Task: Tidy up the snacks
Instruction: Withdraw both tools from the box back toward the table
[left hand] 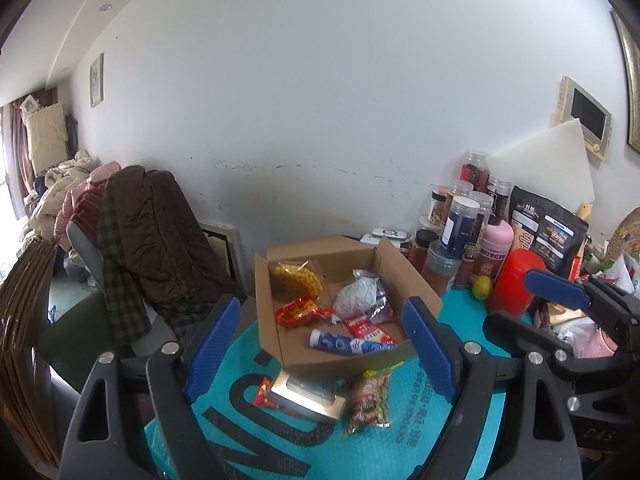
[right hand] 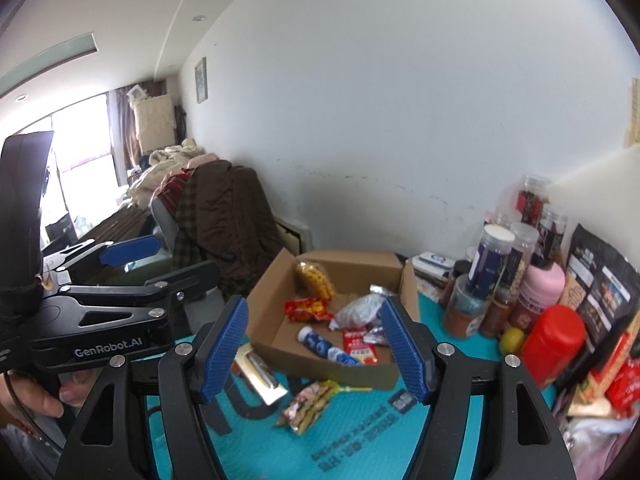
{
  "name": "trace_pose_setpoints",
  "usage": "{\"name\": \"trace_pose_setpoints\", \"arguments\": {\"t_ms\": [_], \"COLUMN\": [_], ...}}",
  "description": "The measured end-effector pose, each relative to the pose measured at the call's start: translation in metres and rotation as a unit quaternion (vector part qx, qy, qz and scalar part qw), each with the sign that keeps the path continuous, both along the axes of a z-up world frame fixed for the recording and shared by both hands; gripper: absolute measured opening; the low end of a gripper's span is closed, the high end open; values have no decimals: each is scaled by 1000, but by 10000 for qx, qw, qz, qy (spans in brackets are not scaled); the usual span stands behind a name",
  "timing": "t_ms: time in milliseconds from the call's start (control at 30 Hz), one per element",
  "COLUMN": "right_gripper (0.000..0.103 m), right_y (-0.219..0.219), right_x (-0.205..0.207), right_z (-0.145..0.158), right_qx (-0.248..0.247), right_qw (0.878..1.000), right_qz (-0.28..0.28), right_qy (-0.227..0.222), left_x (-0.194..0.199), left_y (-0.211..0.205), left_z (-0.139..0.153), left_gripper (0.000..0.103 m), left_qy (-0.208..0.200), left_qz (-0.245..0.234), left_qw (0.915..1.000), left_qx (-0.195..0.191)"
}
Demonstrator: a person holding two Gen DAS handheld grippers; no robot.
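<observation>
A turquoise printed mat (left hand: 400, 432) is spread over the table, and an open cardboard box (left hand: 344, 264) is set on it near a scuffed white wall (left hand: 320, 100). Several snack packets are seen inside the box (a yellow bag (left hand: 298, 276), a red packet (left hand: 298, 312), a blue tube (left hand: 344, 344)). A brown snack packet (left hand: 368, 400) and a shiny flat box (left hand: 308, 396) are left on the mat just in front of it. Jars (right hand: 492, 264) and a red bottle (right hand: 554, 340) are crowded at the right. A chair draped with a brown coat (right hand: 232, 216) is placed at the left. The left gripper (left hand: 320, 344) and right gripper (right hand: 316, 348) are held released, nothing between the fingers.
</observation>
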State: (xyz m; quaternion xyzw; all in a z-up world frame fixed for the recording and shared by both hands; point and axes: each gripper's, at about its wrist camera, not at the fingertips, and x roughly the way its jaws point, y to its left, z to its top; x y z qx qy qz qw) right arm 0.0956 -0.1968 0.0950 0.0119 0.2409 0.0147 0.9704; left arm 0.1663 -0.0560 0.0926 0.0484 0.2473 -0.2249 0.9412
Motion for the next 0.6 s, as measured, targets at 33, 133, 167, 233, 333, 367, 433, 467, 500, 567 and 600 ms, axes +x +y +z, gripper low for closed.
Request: {"name": "trace_pose_setpoints", "arguments": {"t_ms": [33,133,167,233,333,367,433,467,500,567,600], "right_gripper": [70,70,70,70,70,70,70,70,70,70,70], "right_y": [1,3,3,5,6,5,5,5,5,6,6], "right_x": [-2,-8,-10,-15,-21,-23,-26,-28,-29,-30,-31], "right_z": [-2,-13,-17,-25,-35,-40,-47,-52,-57,-64,-69], "right_qx": [9,58,77,131,176,201,232,244,254,269,282], "right_qw": [10000,9999,9999,9997,9994,9992,9988,9985,9982,9978,9974], "right_qz": [-9,-19,-34,-43,-56,-78,-113,-119,-120,-113,-111], "right_qy": [15,99,124,188,284,330,419,473,527,601,648], "left_x": [-3,-10,-13,-17,-23,-25,-28,-30,-32,-34,-33], "left_y": [1,4,4,4,5,6,8,9,10,10,10], "left_z": [-2,-7,-10,-16,-26,-30,-36,-39,-43,-50,-54], "left_gripper": [84,84,84,84,84,84,84,84,84,84,84], "left_qy": [-3,9,29,86,188,227,279,283,280,326,355], "left_qz": [-22,-92,-137,-220,-291,-318,-361,-418,-460,-488,-495], "left_qw": [10000,10000,9999,9997,9994,9992,9990,9987,9985,9983,9981], "left_qx": [-3,16,36,58,49,39,30,3,-26,24,52]}}
